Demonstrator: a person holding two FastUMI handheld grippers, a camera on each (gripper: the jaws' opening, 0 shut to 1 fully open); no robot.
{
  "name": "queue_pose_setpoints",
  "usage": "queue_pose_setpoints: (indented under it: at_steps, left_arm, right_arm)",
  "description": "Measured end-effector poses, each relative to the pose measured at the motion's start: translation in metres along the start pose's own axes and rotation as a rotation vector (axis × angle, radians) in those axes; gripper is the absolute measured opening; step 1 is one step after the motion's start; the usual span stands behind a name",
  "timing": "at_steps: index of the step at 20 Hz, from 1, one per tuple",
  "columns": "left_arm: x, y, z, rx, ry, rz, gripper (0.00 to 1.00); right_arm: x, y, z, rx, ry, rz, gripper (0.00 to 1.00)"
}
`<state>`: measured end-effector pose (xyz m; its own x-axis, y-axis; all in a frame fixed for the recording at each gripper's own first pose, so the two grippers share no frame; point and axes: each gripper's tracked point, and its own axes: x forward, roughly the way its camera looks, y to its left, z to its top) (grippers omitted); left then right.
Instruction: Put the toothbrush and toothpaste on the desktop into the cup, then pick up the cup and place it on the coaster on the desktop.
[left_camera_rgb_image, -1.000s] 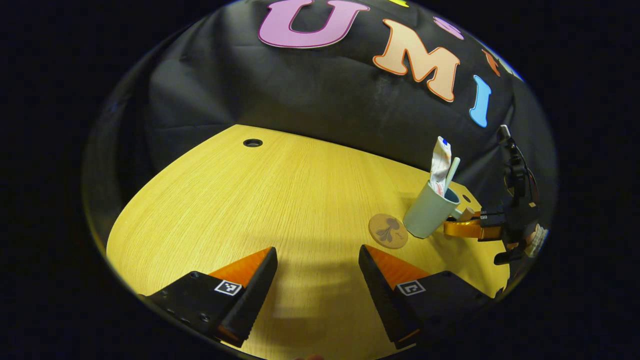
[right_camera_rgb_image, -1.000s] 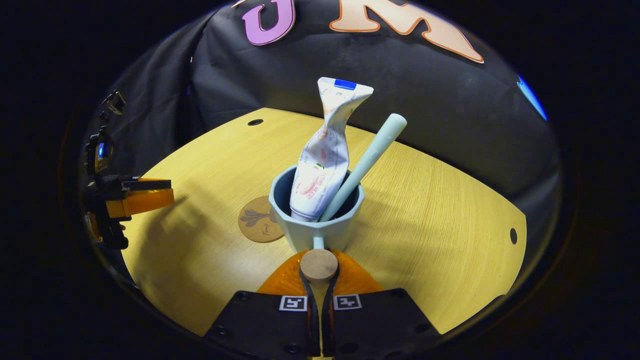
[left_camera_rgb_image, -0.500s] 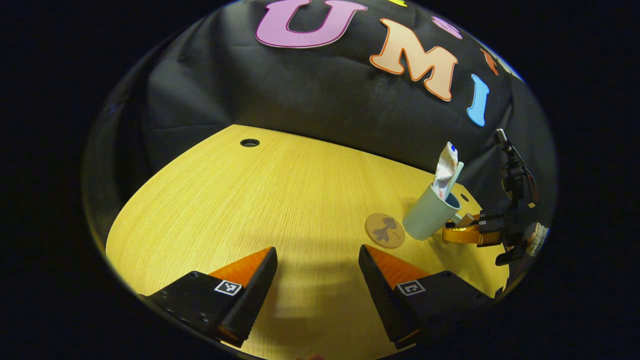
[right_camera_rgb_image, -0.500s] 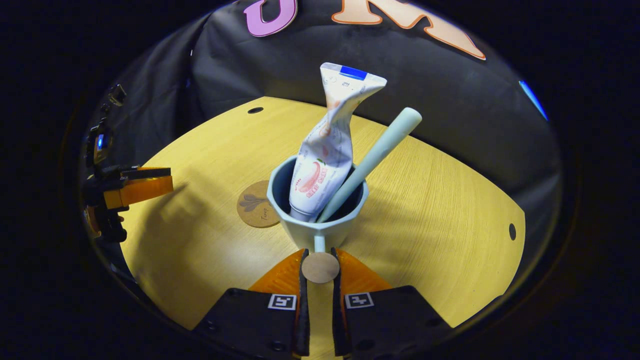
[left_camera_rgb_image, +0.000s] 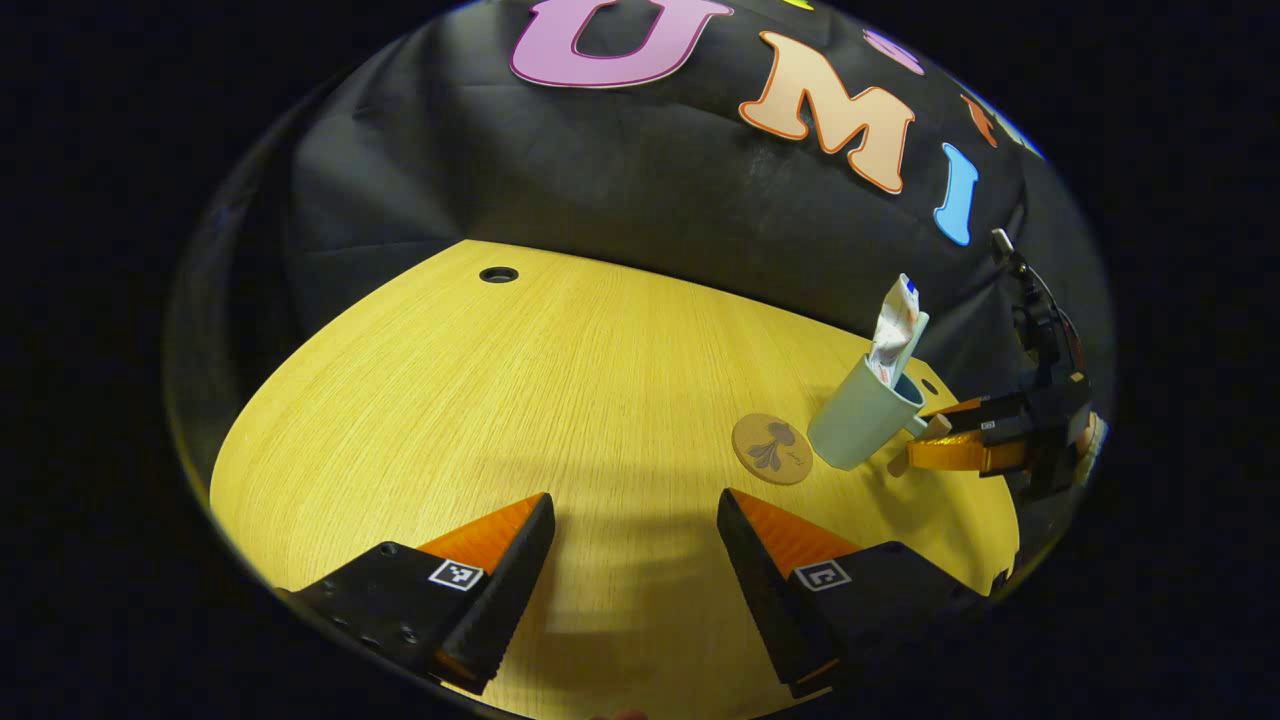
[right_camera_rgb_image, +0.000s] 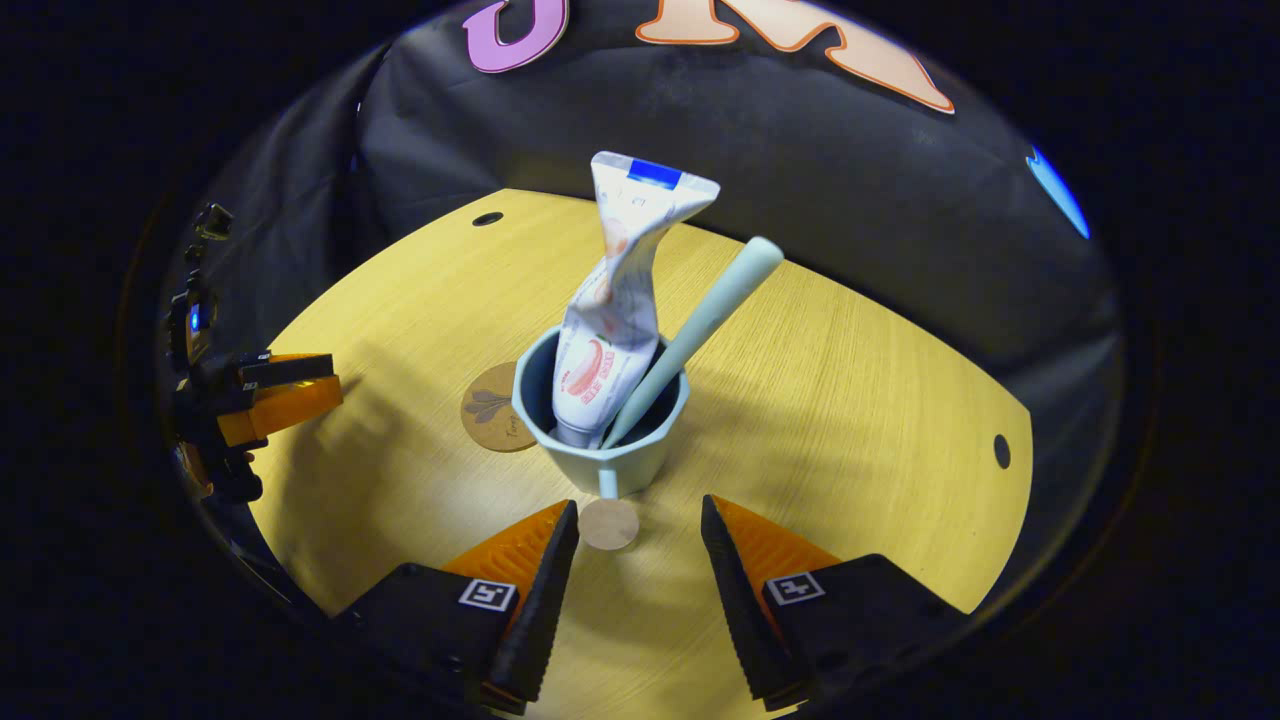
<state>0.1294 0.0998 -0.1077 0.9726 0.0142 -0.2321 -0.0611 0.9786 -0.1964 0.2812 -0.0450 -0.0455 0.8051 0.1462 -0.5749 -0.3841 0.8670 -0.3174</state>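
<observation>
While both grippers gape empty, cup (right_camera_rgb_image: 600, 440) beside coaster (right_camera_rgb_image: 492, 420), toothpaste (right_camera_rgb_image: 610, 320), toothbrush (right_camera_rgb_image: 700, 320) inside

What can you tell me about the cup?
The cup is pale blue-green outside and dark inside, with faceted sides and a thin handle ending in a round wooden-looking knob. It stands upright on the table, beside the coaster, not on it. The toothpaste and toothbrush stick out of it. The right gripper is open around the knob, not touching.

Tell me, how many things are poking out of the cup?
2: the toothpaste stands on the left side of the cup, and the toothbrush leans right beside it. Anything smaller inside may be hidden.
</observation>
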Motion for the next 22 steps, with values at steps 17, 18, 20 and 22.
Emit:
queue_pose_setpoints:
  at_steps: [17,18,20,22]
  left_arm:
    - [-0.009,0.026,-0.014,-0.037,0.032,0.045,0.96]
    - [-0.009,0.026,-0.015,-0.04,0.034,0.044,0.96]
    - [-0.007,0.024,-0.016,-0.045,0.038,0.038,0.96]
    - [-0.007,0.021,-0.015,-0.045,0.038,0.034,0.96]
  right_arm:
    - [0.028,0.017,-0.003,-0.075,0.208,0.033,0.45]
    - [0.028,0.017,-0.002,-0.071,0.206,0.031,0.37]
    - [0.028,0.017,-0.002,-0.07,0.207,0.03,0.29]
    - [0.027,0.016,-0.002,-0.075,0.204,0.034,0.25]
